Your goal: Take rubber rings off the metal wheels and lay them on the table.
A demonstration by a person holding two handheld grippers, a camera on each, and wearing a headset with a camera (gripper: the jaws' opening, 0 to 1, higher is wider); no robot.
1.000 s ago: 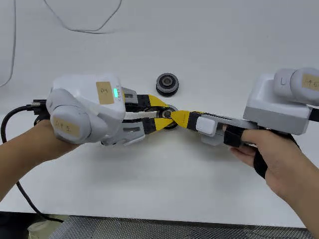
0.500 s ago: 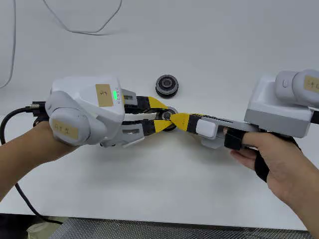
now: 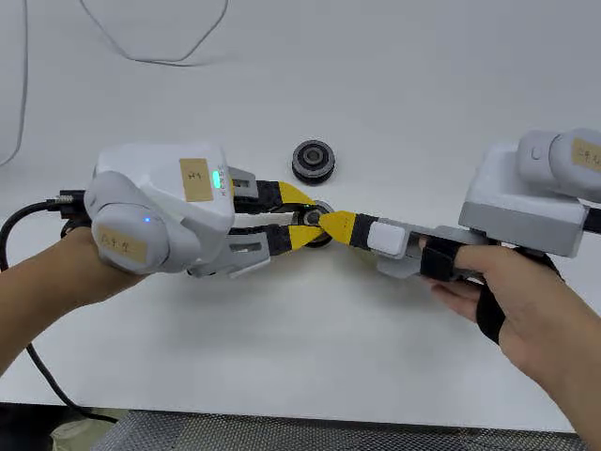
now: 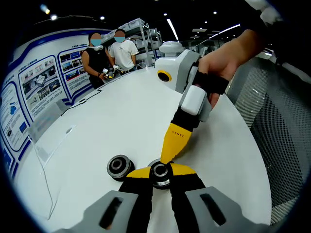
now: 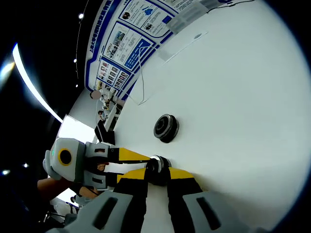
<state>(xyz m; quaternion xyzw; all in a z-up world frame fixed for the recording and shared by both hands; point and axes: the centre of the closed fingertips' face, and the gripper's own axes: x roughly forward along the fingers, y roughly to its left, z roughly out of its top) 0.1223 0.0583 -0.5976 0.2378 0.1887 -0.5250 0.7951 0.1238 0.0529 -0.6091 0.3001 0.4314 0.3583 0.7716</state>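
A metal wheel with a black rubber ring (image 3: 314,225) is held just above the white table (image 3: 310,338). My left gripper (image 3: 302,218) comes in from the left and is shut on the wheel (image 4: 160,174), a yellow fingertip (image 4: 140,173) on each side. My right gripper (image 3: 331,225) reaches in from the right, turned on edge. It is shut on the rubber ring (image 5: 156,171) at the wheel's near rim. In the left gripper view, the right gripper's yellow fingertip (image 4: 174,141) touches the wheel from above. A second wheel (image 3: 315,160) with its ring on lies flat just behind.
A thin cable (image 3: 160,52) loops across the far table. The left gripper's black cord (image 3: 19,225) trails off the left front edge. The second wheel (image 4: 120,166) (image 5: 166,127) lies close to the held one. People stand far off by a wall of posters (image 4: 48,77).
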